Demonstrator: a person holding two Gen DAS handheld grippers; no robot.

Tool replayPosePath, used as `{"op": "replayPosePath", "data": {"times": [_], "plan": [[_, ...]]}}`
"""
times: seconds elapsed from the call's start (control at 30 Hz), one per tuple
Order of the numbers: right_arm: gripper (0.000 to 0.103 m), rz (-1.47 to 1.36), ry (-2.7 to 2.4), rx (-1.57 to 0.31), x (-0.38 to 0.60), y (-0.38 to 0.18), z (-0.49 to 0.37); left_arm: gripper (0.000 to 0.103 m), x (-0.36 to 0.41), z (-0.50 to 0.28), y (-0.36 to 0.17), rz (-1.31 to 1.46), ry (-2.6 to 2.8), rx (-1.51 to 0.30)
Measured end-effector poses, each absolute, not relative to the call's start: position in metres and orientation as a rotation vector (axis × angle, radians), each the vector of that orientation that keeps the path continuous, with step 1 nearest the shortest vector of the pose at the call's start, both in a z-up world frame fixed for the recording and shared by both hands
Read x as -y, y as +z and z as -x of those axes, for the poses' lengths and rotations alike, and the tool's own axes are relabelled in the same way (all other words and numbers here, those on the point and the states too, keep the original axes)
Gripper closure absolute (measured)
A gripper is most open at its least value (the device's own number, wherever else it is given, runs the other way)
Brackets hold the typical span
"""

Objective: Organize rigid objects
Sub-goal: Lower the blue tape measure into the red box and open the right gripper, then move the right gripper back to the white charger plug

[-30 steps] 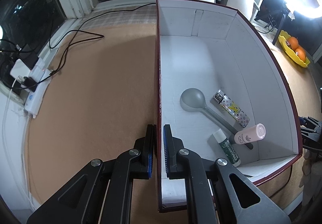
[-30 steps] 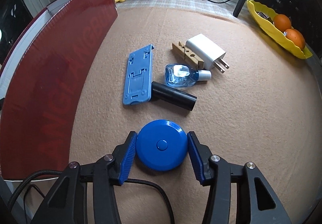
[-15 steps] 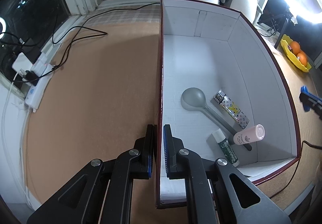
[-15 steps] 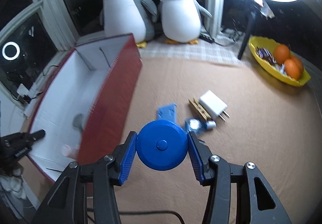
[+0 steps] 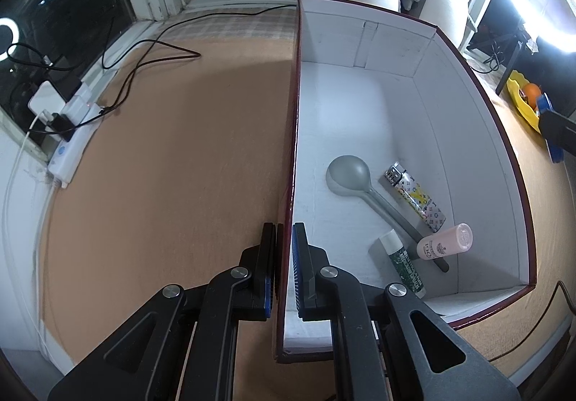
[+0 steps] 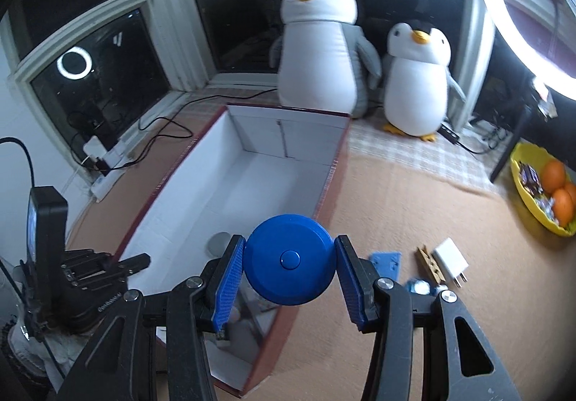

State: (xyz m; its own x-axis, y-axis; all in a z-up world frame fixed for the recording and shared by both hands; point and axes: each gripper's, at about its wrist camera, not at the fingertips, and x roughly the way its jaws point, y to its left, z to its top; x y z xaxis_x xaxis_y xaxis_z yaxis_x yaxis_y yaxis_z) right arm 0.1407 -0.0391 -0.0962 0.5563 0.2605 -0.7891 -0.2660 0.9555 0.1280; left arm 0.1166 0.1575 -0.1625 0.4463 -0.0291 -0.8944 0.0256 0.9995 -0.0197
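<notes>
Round blue plastic disc point(image 6: 289, 260) pinched in right tool point(image 6: 288, 278), now lifted off the tan worktop point(image 6: 414, 221) to frame centre, above the white-lined cardboard box's point(image 5: 360, 113) red rim. Left tool point(image 5: 284, 257) clamped narrow on box's left wall. Drop-in likely next.

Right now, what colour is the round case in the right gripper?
Solid blue round case, clearest in the right wrist view.

Only the pink bottle point(image 5: 445, 241) offers readable print — "101"; the green tube's point(image 5: 404, 263) lettering is too small.
</notes>
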Motion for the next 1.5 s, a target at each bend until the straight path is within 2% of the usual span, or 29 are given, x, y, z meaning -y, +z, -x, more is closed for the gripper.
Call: {"op": "replayPosePath", "data": {"times": [0.67,1.5], "plan": [[0.057,0.105,0.398,-0.981,-0.014,-0.121,-0.162,0.097,-0.159,-0.116,-0.163,0.004,-0.028,-1.108],[0.056,0.023,0.350,-0.949,0.014,-0.104,-0.155,0.097,-0.157,-0.119,-0.162,-0.011,-0.042,-1.110]]}}
